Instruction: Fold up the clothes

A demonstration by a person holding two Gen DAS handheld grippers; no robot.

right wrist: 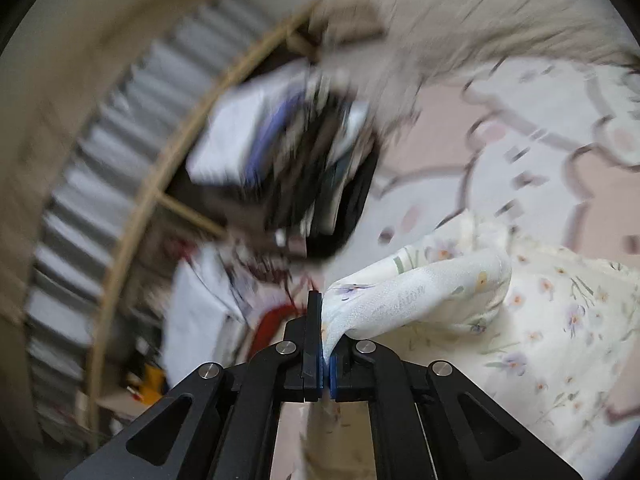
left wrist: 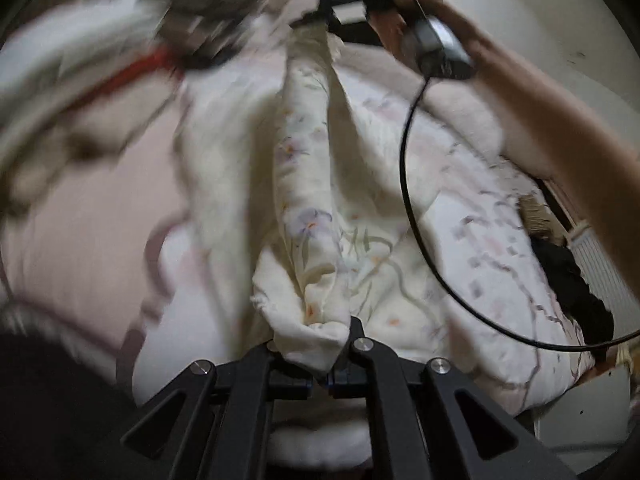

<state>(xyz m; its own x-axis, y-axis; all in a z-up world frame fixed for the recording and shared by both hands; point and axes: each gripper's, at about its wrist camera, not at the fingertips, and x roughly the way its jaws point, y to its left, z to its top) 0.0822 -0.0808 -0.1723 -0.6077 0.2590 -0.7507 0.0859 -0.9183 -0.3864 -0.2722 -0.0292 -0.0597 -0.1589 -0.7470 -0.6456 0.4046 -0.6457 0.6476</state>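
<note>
Left gripper (left wrist: pixel 320 364) pinches corner of floral garment (left wrist: pixel 308 208); right gripper (right wrist: pixel 325 354) pinches opposite end, jaws pressed together on cloth. Garment hangs stretched between them above bed quilt (left wrist: pixel 500 216). Background blurred, probably clothes pile beyond. Keep span taut, level both corners before lowering.

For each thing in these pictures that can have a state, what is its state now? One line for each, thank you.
Left tool: shut on the floral garment.
Right tool: shut on the floral garment.
Floral garment: held at two places, stretched between the two tools above the bedding, not yet folded.
Bedding: spread out under the garment.
Black cable: hangs in a loop from the right tool.
</note>
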